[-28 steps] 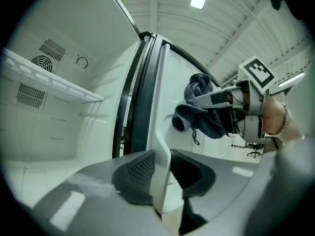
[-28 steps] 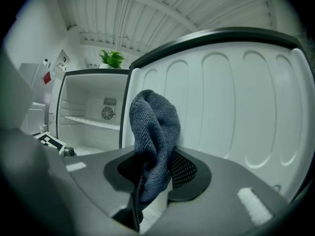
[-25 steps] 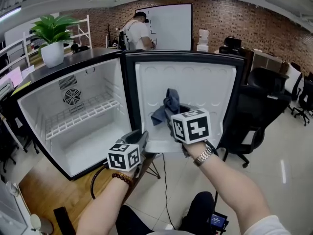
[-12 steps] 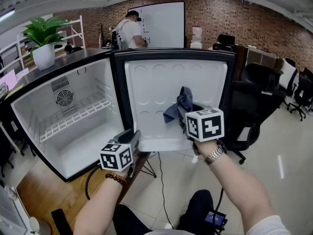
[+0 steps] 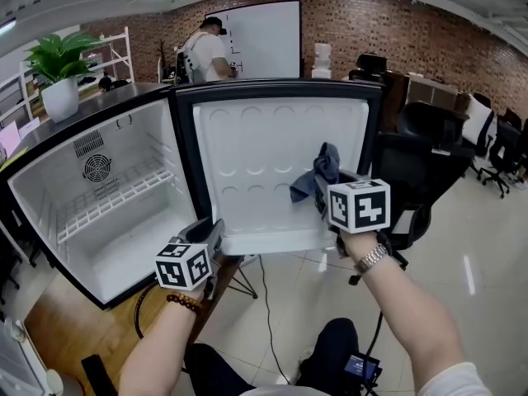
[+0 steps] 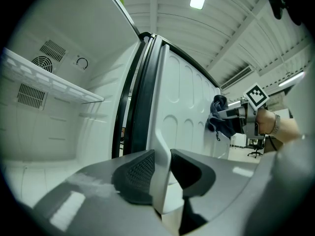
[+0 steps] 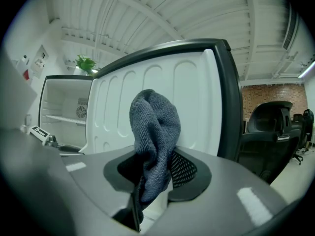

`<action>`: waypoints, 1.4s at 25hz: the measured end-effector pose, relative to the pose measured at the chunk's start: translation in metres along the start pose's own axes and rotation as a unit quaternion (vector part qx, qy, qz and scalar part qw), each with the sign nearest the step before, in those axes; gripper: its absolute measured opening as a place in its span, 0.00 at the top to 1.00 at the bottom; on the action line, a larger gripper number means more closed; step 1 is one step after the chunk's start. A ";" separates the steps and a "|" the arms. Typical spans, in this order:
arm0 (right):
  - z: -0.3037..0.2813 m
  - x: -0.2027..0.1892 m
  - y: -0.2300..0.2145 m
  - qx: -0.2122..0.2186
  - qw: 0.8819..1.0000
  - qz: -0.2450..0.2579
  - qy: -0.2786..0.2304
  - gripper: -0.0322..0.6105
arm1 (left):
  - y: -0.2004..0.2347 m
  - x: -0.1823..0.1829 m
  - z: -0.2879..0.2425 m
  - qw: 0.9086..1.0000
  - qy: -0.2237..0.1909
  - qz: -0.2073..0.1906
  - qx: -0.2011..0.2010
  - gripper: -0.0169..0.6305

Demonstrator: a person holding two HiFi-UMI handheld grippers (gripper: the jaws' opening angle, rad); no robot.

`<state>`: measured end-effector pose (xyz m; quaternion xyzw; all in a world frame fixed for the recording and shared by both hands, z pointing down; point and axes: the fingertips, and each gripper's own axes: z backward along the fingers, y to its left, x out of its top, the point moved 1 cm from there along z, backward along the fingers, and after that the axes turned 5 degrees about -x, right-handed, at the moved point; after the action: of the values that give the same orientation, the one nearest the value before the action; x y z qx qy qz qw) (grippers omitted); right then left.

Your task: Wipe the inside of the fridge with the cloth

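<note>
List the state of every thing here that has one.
fridge door: open wide.
cloth: bunched, gripped at its lower end, top sticking up.
left claw: shut on the fridge door's lower edge.
right claw: shut on the cloth.

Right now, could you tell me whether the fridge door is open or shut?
Open. The door stands swung out beside the fridge, whose white inside shows.
</note>
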<state>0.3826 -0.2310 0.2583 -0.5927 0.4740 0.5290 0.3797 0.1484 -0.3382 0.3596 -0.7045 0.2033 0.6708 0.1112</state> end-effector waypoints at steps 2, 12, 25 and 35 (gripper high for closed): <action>0.002 -0.001 -0.007 -0.008 1.000 -0.002 0.001 0.75 | 0.000 0.000 0.000 1.000 0.000 0.000 0.000 0.81; 0.008 -0.006 0.024 0.045 0.999 -0.012 -0.024 0.75 | 0.000 0.000 -0.001 1.000 -0.002 0.003 0.000 0.81; -0.021 -0.026 0.177 0.172 0.984 0.034 0.000 0.75 | -0.002 0.001 -0.002 1.000 0.001 0.005 0.002 0.81; -0.042 -0.036 0.213 0.192 0.980 0.044 0.017 0.75 | -0.002 0.000 -0.001 1.000 0.004 0.005 0.008 0.81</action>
<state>0.1886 -0.3212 0.3114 -0.4965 0.5986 0.4338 0.4549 0.1505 -0.3371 0.3590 -0.7049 0.2126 0.6673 0.1124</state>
